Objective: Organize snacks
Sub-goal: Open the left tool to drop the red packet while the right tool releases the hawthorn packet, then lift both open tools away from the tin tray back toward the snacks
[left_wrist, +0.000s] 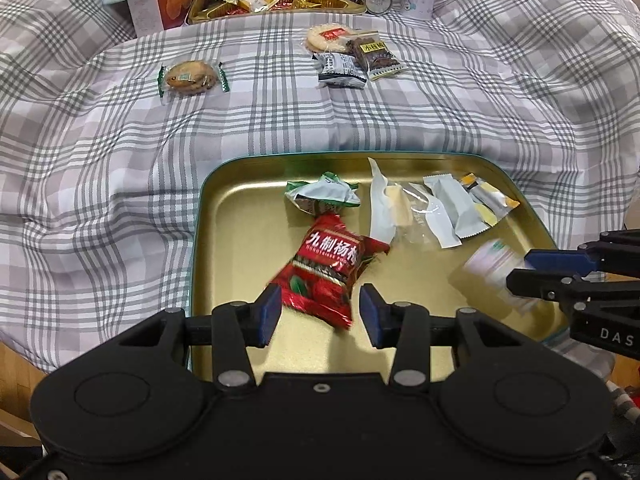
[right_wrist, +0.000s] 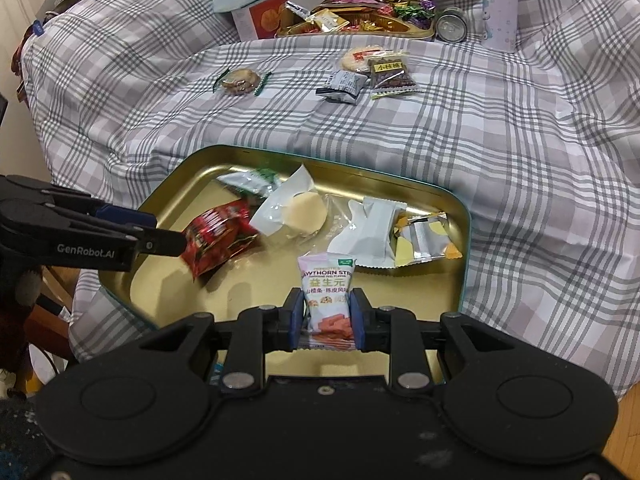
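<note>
A gold tin tray lies on the plaid cloth and holds several wrapped snacks. My left gripper is open, and a red plum packet lies loose in the tray between and just beyond its fingers. My right gripper is shut on a pink hawthorn strip packet and holds it upright over the tray's near side. That packet shows blurred in the left wrist view.
Loose on the cloth beyond the tray lie a cookie in a clear wrapper and a cluster of three snacks. At the back stand a second gold tray of candies, a box, a can and a purple bottle.
</note>
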A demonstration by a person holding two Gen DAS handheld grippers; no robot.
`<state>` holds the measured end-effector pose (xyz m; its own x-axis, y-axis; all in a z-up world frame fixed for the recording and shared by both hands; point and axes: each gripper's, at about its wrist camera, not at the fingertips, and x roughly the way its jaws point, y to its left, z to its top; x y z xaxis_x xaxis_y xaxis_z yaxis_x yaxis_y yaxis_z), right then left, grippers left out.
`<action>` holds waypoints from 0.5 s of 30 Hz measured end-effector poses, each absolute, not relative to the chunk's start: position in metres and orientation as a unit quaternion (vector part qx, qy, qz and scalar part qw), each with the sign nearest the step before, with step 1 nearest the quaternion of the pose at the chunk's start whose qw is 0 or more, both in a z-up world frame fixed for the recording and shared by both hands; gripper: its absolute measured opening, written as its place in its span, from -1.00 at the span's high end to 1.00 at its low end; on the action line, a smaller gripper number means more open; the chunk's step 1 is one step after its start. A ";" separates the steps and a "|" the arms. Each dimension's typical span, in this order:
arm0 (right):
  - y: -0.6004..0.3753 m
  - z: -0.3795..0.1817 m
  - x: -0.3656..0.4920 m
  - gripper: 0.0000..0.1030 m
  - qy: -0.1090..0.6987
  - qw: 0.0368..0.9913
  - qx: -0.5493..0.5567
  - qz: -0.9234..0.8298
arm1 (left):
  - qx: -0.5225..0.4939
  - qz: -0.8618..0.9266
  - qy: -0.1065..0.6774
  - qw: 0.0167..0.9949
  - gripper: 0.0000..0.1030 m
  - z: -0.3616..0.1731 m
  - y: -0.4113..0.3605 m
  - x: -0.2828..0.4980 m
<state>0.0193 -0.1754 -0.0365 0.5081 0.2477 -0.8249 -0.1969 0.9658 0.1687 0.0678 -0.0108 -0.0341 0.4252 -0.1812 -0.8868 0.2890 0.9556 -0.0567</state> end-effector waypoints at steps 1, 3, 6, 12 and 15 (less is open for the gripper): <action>-0.175 -0.036 0.019 0.47 0.479 0.868 0.026 0.131 | 0.053 -0.139 0.518 0.842 0.02 -0.034 -0.011 0.068; -0.175 -0.035 0.019 0.47 0.479 0.867 0.028 0.135 | 0.056 -0.139 0.518 0.842 0.02 -0.035 -0.012 0.068; -0.175 -0.034 0.019 0.42 0.478 0.867 0.031 0.137 | 0.058 -0.138 0.517 0.843 0.02 -0.035 -0.011 0.067; -0.177 -0.032 0.022 0.42 0.471 0.872 0.029 0.130 | 0.056 -0.135 0.517 0.844 0.02 -0.035 -0.010 0.070; -0.177 -0.031 0.025 0.41 0.469 0.874 0.027 0.126 | 0.055 -0.133 0.518 0.843 0.02 -0.036 -0.010 0.073</action>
<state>0.0248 -0.1773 -0.0307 0.5288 0.2452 -0.8126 -0.1941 0.9669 0.1654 0.0734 -0.0095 -0.0358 0.4289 -0.1676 -0.8877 0.2809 0.9587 -0.0453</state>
